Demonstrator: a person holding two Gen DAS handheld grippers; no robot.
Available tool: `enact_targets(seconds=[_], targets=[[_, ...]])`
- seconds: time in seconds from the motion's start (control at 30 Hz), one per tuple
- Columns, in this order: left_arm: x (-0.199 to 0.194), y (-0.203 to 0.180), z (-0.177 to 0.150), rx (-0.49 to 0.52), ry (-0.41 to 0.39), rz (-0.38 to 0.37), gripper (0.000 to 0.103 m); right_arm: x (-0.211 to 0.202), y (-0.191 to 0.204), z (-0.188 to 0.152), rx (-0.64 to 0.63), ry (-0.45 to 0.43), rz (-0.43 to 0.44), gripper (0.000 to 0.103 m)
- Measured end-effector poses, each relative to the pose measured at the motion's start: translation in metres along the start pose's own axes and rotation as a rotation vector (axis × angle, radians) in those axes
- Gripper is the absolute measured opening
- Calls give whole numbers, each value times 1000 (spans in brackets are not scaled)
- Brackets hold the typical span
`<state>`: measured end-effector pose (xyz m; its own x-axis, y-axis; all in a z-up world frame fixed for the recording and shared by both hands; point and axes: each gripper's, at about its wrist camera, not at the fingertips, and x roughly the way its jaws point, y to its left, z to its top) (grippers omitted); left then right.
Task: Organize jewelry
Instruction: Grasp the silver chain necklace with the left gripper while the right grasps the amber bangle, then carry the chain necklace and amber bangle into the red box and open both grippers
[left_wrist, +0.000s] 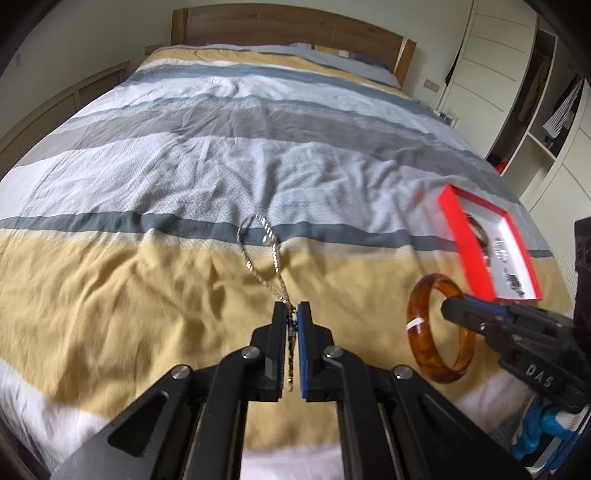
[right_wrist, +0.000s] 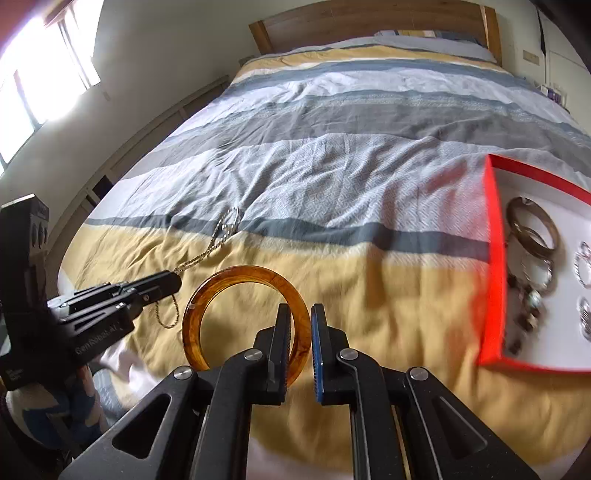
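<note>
Amber bangle (right_wrist: 245, 317) clamped in right gripper (right_wrist: 300, 314), silver chain necklace (left_wrist: 264, 254) pinched in left gripper (left_wrist: 291, 314), red jewelry box (right_wrist: 495, 258) on striped bedspread (left_wrist: 221, 166)

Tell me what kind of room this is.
Most likely a bedroom: a bed with a striped duvet and wooden headboard fills the view, and a white wardrobe stands beside it.

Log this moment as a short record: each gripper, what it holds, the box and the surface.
left gripper: shut on chain, which trails out ahead of it
right gripper: shut on amber bangle
red box: open, white inside, on the bed, holds several bangles and rings
surface: striped bedcover
</note>
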<state>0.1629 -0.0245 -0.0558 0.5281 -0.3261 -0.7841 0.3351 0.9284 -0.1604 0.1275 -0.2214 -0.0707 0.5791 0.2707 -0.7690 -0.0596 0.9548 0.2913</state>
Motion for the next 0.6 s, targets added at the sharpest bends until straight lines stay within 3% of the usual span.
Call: enact_targets(seconds=[0.33, 0.6], targets=[[-82, -45, -16, 40, -99, -54, 5, -75, 4, -47, -2, -83, -9, 11], [-123, -86, -20, 106, -152, -95, 5, -117, -8, -65, 37, -162, -24, 11]])
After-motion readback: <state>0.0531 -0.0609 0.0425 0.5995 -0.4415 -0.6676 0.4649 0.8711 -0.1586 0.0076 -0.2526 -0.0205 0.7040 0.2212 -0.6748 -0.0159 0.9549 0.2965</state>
